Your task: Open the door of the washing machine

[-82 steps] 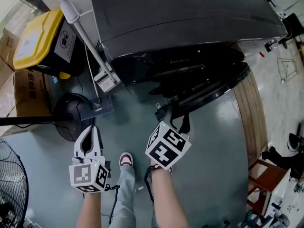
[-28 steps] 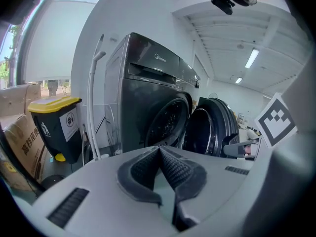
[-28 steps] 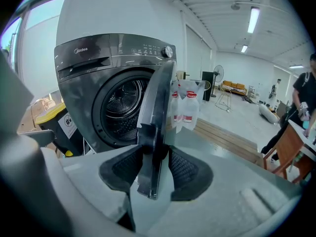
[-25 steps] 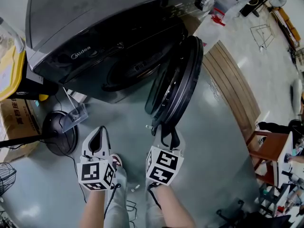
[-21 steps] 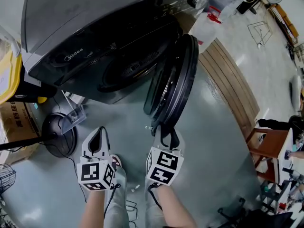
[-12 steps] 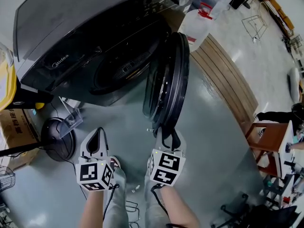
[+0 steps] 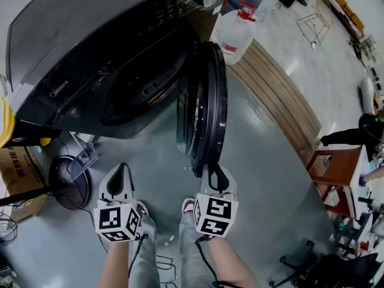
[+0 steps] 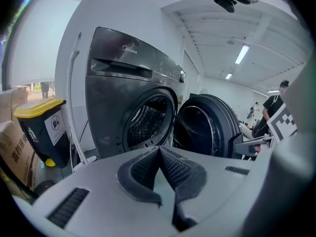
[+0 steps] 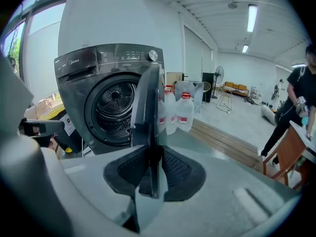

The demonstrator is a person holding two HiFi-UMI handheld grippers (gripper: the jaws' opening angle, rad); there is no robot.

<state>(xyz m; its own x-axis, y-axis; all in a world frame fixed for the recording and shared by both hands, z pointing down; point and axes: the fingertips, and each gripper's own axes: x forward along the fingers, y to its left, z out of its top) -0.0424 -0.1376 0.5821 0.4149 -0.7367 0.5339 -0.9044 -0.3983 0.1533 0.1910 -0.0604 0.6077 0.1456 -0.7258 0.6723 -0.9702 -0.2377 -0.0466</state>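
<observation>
The dark grey washing machine [image 7: 90,53] fills the top left of the head view, with its drum [image 9: 114,102] showing. Its round door [image 7: 207,101] stands swung out, edge-on to me. My right gripper [image 7: 211,171] is at the door's near rim, and its jaws have just been closing. In the right gripper view the door's edge [image 9: 148,107] sits between the pads, which press on it. My left gripper [image 7: 123,168] hangs to the left, apart from the machine, its tips together on nothing. The left gripper view shows the open door [image 8: 207,132] beyond the gripper.
Clear plastic bottles [image 7: 234,32] stand right of the machine beside a wooden strip [image 7: 282,101] on the floor. A fan base [image 7: 69,182] and cardboard box [image 7: 18,173] lie at left, near a yellow-lidded bin [image 8: 42,132]. A wooden chair [image 7: 336,173] and a person [image 9: 294,102] are at right.
The door has swung further away from the machine's front, with the right gripper on its rim. Both grippers have shifted slightly across the floor view.
</observation>
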